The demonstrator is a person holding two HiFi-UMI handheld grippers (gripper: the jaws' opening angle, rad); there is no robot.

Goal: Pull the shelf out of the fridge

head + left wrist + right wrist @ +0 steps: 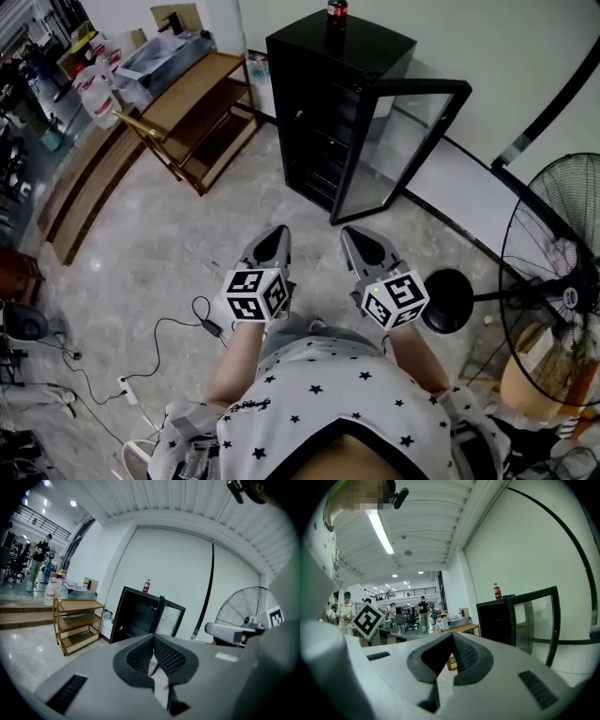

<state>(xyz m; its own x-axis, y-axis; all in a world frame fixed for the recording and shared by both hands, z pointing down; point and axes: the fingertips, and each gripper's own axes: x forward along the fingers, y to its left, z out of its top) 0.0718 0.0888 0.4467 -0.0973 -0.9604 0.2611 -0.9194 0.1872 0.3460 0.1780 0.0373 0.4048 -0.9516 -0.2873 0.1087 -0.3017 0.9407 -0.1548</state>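
Observation:
A black fridge stands on the floor ahead with its glass door swung open to the right. A red-capped bottle sits on top. Inside the dark cabinet the shelves show only faintly. My left gripper and right gripper hang side by side at waist height, well short of the fridge. Both are shut with nothing between their jaws. In the left gripper view the fridge lies straight ahead beyond the left gripper. The right gripper view shows the right gripper and the fridge to its right.
A wooden rack stands left of the fridge, with water jugs beside it. A standing fan with a round base is at the right. Cables lie on the floor at the lower left.

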